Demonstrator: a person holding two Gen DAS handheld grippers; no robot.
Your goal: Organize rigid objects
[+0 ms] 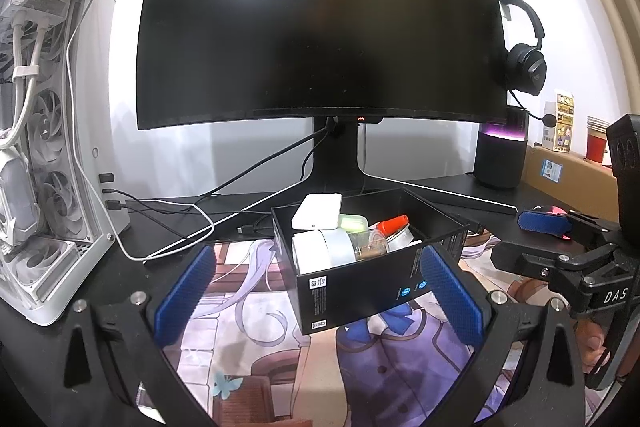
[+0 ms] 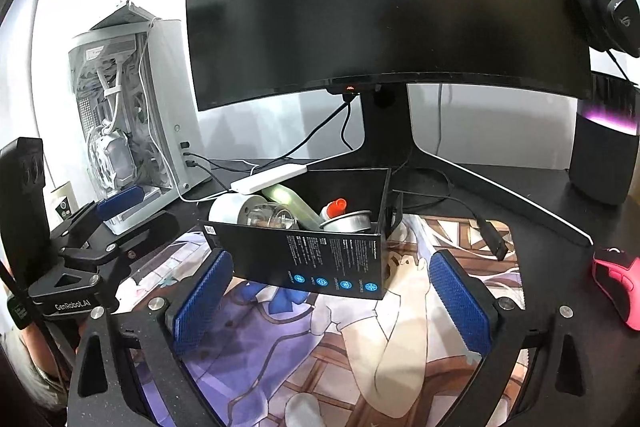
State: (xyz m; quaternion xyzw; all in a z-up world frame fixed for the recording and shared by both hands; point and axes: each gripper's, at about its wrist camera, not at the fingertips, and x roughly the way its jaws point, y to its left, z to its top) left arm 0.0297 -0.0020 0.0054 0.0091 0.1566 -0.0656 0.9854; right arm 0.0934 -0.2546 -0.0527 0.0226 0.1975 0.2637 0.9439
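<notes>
An open black box (image 1: 360, 279) stands on the printed desk mat (image 1: 248, 339) in front of the monitor. It holds a flat white device (image 1: 318, 211), a white tape roll (image 1: 320, 247), a glass jar (image 1: 370, 243), an orange-capped tube (image 1: 394, 225), a pale green case (image 1: 354, 223) and a metal tin (image 2: 352, 223). My left gripper (image 1: 320, 295) is open just short of the box's near wall, its right pad close by the box's corner. My right gripper (image 2: 330, 303) is open too, facing the box (image 2: 320, 263) from the other side, nothing between its pads.
A curved monitor (image 1: 316, 27) on a wide-legged stand fills the back. A white computer case (image 1: 44, 155) with cables stands at the left. A headset (image 1: 524, 63), a dark speaker (image 1: 500, 155), a cardboard box (image 1: 568, 171) and a pink mouse (image 2: 620, 283) are at the right.
</notes>
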